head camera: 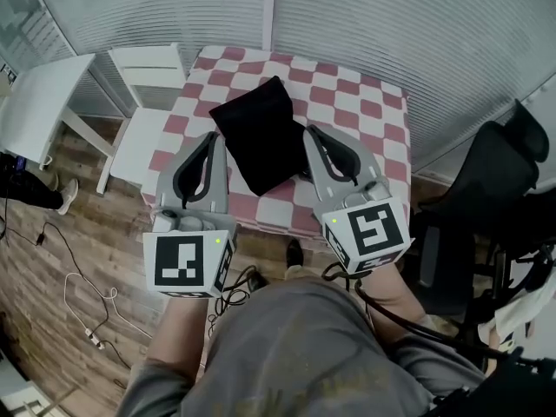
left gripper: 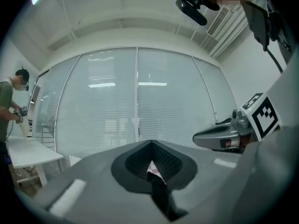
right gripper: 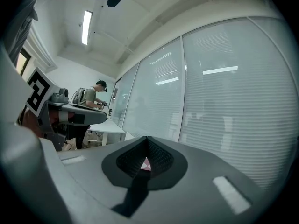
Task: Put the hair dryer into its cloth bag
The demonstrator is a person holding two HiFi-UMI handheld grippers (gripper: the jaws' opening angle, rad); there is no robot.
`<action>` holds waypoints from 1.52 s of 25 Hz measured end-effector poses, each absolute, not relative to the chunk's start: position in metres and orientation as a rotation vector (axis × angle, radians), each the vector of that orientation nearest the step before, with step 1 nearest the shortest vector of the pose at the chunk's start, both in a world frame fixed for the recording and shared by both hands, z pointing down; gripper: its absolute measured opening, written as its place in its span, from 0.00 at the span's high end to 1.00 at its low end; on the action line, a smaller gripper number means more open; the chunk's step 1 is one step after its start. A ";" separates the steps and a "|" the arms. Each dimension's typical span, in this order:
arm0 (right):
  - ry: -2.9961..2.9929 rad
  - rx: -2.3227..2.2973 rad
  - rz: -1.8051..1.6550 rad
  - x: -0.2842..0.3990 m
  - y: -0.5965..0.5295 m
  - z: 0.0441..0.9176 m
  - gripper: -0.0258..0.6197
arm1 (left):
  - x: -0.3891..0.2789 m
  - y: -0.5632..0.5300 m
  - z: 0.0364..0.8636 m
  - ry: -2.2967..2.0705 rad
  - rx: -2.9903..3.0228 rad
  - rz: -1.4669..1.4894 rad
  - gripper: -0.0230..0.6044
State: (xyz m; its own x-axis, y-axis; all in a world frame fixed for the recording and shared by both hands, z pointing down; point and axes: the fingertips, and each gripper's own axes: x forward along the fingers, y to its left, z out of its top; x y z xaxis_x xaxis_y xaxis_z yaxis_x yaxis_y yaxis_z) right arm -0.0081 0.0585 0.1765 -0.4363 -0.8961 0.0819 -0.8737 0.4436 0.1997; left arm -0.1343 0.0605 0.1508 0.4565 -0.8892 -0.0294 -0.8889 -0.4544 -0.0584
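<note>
A black cloth bag (head camera: 259,134) lies on the table with the red-and-white checked cloth (head camera: 352,94). I see no hair dryer in any view. My left gripper (head camera: 215,137) hovers just left of the bag's near end, with its jaws together and nothing between them (left gripper: 150,143). On the bag's right side my right gripper (head camera: 310,132) is held the same way, shut and empty (right gripper: 146,139). Both point up and away towards the window blinds. Each gripper view catches the other gripper at its edge: the right one (left gripper: 223,136) and the left one (right gripper: 81,113).
A white chair (head camera: 146,81) and a white side table (head camera: 39,102) stand left of the checked table. To the right is a black office chair (head camera: 495,168). Cables (head camera: 87,307) lie on the wooden floor. A person (right gripper: 93,101) works at a far desk.
</note>
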 end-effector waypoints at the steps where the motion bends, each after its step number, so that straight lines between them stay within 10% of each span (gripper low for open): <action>1: -2.514 1.568 -0.181 -0.008 0.061 0.177 0.92 | -0.134 0.062 0.151 1.597 -2.628 -0.010 0.96; 38: -2.502 1.605 -0.107 0.009 0.055 0.195 0.92 | -0.108 0.053 0.179 1.545 -2.697 -0.117 0.96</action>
State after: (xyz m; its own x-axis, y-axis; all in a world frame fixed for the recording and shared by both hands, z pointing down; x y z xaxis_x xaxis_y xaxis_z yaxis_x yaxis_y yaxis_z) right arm 0.0087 0.0549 0.1950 -0.4081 -0.9073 0.1013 -0.8953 0.4195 0.1501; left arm -0.1084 0.0527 0.1793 0.5036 -0.8625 0.0502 -0.8601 -0.5060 -0.0642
